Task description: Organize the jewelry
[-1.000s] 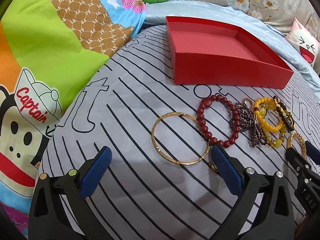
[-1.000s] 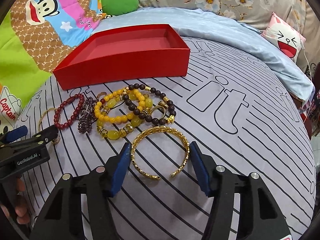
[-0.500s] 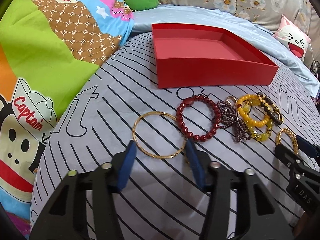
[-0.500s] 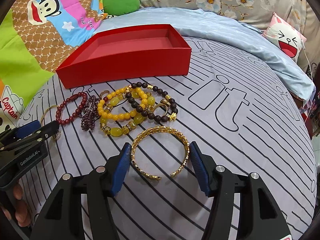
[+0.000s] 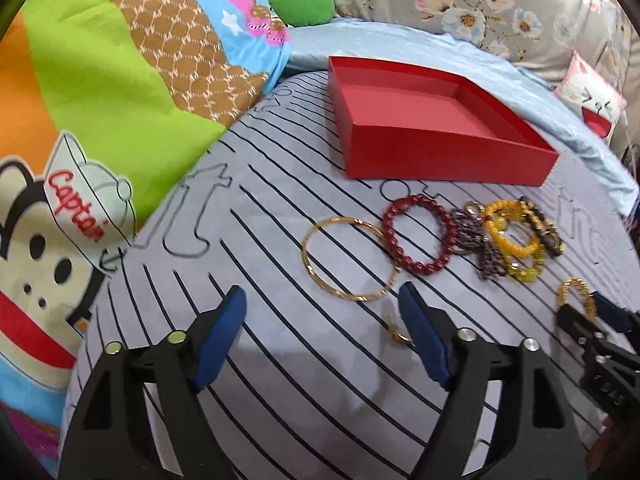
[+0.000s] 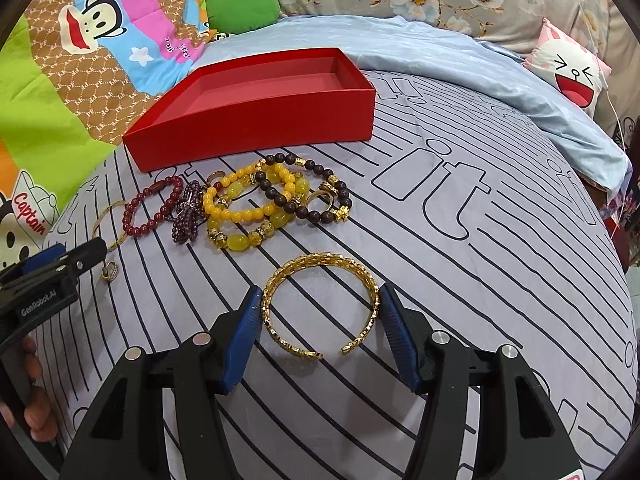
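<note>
An empty red box sits on the striped grey bedsheet. In front of it lie a thin gold bangle, a dark red bead bracelet, a purple bead bracelet, yellow bead bracelets, a dark bead bracelet and a small gold ring. My left gripper is open, just short of the gold bangle, the ring by its right finger. My right gripper is open with its fingers either side of a gold chain cuff; they look just apart from it.
A bright cartoon blanket lies to the left, a green cushion and floral pillows behind the box, a light blue sheet and a white face cushion to the right.
My left gripper opened wide, then narrowed, and is now wide open again, pulled back a little from the bangle. My right gripper stayed around the gold cuff.
</note>
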Demonstrator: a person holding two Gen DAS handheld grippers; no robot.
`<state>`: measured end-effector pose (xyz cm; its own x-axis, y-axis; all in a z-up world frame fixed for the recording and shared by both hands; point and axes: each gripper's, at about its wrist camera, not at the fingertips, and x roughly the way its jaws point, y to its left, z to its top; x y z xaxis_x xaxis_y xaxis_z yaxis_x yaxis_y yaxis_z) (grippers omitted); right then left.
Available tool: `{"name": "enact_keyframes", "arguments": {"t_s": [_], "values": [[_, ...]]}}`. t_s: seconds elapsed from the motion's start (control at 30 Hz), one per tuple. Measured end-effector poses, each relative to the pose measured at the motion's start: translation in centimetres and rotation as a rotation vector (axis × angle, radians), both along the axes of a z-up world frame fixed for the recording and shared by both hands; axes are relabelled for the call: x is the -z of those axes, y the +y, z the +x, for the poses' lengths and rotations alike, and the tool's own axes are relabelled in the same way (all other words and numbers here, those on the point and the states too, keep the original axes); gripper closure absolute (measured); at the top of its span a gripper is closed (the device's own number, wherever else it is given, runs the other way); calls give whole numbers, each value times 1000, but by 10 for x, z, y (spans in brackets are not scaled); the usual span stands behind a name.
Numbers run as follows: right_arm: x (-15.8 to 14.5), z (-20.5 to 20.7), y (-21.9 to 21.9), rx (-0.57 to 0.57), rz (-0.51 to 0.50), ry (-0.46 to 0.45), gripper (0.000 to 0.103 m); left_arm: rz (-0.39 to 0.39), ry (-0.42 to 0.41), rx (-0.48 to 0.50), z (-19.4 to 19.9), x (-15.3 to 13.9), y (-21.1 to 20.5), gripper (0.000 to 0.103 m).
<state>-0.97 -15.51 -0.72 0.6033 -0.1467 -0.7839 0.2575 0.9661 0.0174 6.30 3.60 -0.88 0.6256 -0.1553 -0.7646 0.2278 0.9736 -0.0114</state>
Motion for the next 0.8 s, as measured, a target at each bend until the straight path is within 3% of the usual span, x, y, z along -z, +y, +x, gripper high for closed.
{"name": "enact_keyframes", "arguments": {"t_s": [0.1,0.37,0.57,0.8], "values": [[-1,1,0,-3,1,-1,46,43,39,26,10,8,-7,23],[-6,8,-1,-9,2,-1,46,41,48,64,27,9,-16,22],[-5,9,1,-13,6,2,46,24,25,93,22,7,-21,46],[-9,5,1,-19,8,-6,46,-32,26,80,11,3,-15,47]]}}
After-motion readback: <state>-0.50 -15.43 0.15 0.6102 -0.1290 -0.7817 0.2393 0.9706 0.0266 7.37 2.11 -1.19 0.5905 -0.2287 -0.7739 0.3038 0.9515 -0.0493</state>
